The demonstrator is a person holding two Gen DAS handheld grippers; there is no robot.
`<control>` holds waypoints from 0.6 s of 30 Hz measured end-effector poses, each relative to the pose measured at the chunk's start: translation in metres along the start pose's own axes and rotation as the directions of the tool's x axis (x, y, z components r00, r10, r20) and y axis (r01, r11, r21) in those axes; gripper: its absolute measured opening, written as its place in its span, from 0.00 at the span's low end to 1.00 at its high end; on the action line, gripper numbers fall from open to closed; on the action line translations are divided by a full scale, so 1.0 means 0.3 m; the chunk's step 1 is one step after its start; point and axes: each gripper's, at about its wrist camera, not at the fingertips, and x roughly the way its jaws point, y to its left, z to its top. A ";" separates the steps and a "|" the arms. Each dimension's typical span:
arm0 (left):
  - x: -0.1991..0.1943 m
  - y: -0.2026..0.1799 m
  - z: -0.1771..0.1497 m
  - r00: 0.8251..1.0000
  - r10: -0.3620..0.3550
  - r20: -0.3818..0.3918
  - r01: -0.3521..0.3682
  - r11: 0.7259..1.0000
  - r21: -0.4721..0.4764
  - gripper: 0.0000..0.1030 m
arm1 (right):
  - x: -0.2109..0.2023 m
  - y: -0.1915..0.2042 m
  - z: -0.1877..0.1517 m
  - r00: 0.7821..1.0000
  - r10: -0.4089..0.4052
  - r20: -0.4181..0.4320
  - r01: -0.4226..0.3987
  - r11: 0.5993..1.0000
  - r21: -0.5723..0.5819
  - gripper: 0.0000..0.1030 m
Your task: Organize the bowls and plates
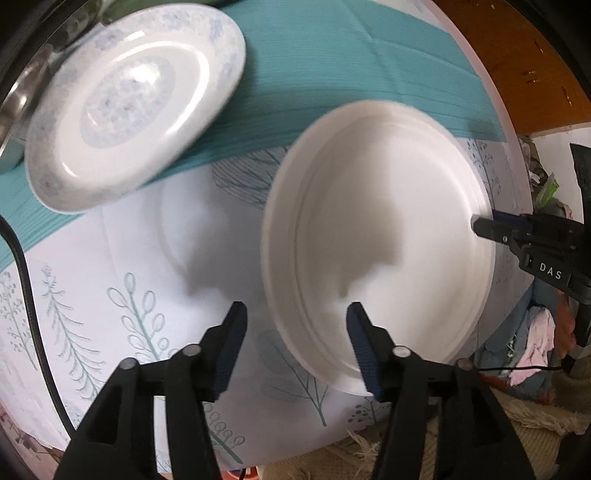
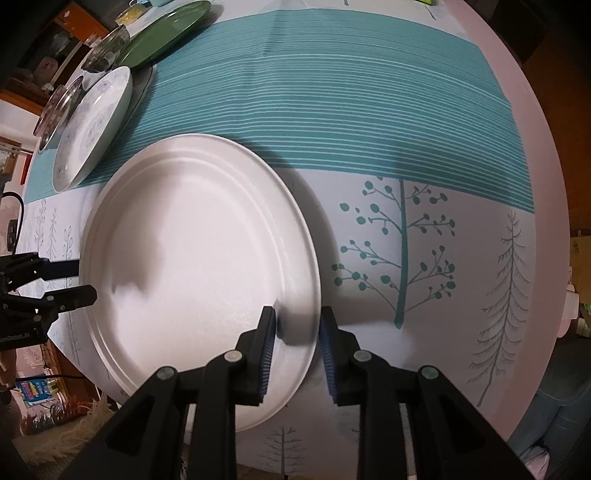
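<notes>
A large plain white plate (image 1: 380, 229) (image 2: 199, 236) lies on the patterned tablecloth. In the left wrist view my left gripper (image 1: 297, 306) stands open, its fingers straddling the plate's near rim without pressing on it; the right wrist view shows it at the plate's left edge (image 2: 83, 280). My right gripper (image 2: 297, 312) points down over the opposite rim, one pad inside the plate and one outside, shut on the rim; the left wrist view has it at the plate's right edge (image 1: 484, 225). A smaller blue-flowered plate (image 1: 136, 103) (image 2: 92, 122) sits beyond the white one.
A green plate (image 2: 166, 33) and glass dishes (image 2: 103, 51) stand at the far left of the round table. A black cable (image 1: 26, 266) runs along the table's left side. The table's edge (image 2: 546, 221) curves close on the right, with clutter on the floor below.
</notes>
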 end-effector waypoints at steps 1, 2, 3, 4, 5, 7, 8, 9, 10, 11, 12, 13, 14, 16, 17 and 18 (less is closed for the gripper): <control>-0.007 0.001 -0.001 1.000 0.002 0.010 -0.002 1.000 0.000 0.55 | -0.002 0.000 0.000 1.000 -0.001 0.001 0.001 1.000 0.004 0.26; -0.014 -0.001 -0.003 1.000 0.002 0.017 -0.002 1.000 0.000 0.55 | -0.006 -0.003 -0.003 1.000 -0.010 0.002 0.010 1.000 0.008 0.29; -0.022 -0.001 -0.006 1.000 0.000 0.024 0.000 1.000 -0.002 0.55 | -0.011 -0.006 -0.003 1.000 -0.020 0.004 0.020 1.000 0.011 0.31; -0.030 -0.002 -0.009 1.000 -0.001 0.032 0.001 1.000 -0.004 0.56 | -0.018 -0.007 -0.006 1.000 -0.028 0.009 0.028 1.000 0.010 0.32; -0.036 -0.005 -0.013 0.999 0.000 0.039 0.000 1.000 -0.006 0.56 | -0.027 -0.008 -0.008 0.999 -0.033 0.015 0.033 0.999 0.008 0.32; -0.053 -0.005 -0.023 0.998 0.006 0.058 -0.006 1.000 -0.013 0.56 | -0.049 -0.004 -0.015 0.999 -0.039 0.026 0.039 0.999 0.004 0.32; -0.061 -0.007 -0.028 0.998 0.008 0.070 -0.007 1.000 -0.016 0.56 | -0.060 -0.002 -0.017 0.999 -0.038 0.031 0.038 0.999 0.004 0.32; -0.073 -0.007 -0.033 0.996 0.010 0.083 -0.009 1.000 -0.020 0.56 | -0.073 0.001 -0.020 0.999 -0.037 0.038 0.037 0.999 0.002 0.32; -0.089 -0.006 -0.037 0.995 0.010 0.103 -0.007 1.000 -0.027 0.56 | -0.089 0.006 -0.023 0.998 -0.038 0.047 0.038 0.999 -0.001 0.32; -0.103 -0.007 -0.043 0.992 0.009 0.122 -0.005 0.999 -0.034 0.56 | -0.102 0.011 -0.026 0.998 -0.039 0.054 0.040 0.999 -0.004 0.32; -0.118 0.000 -0.050 0.989 0.009 0.146 -0.002 0.999 -0.043 0.56 | -0.122 0.021 -0.030 0.997 -0.038 0.065 0.039 0.999 -0.010 0.32; -0.135 0.004 -0.057 0.985 0.010 0.173 -0.001 0.999 -0.051 0.56 | -0.135 0.030 -0.035 0.997 -0.035 0.073 0.036 0.999 -0.015 0.32; -0.151 0.004 -0.063 0.980 0.012 0.197 -0.001 0.999 -0.054 0.56 | -0.151 0.040 -0.038 0.996 -0.031 0.082 0.033 0.999 -0.020 0.32; -0.188 0.002 -0.079 0.969 0.025 0.247 -0.012 0.998 -0.054 0.56 | -0.182 0.063 -0.043 0.994 -0.026 0.103 0.030 0.999 -0.034 0.32; -0.207 0.002 -0.084 0.962 0.035 0.270 -0.022 0.998 -0.053 0.56 | -0.201 0.079 -0.045 0.993 -0.025 0.116 0.030 0.999 -0.043 0.32; -0.231 -0.002 -0.091 0.954 0.051 0.297 -0.037 0.998 -0.053 0.56 | -0.219 0.087 -0.043 0.992 -0.022 0.128 0.029 0.998 -0.052 0.32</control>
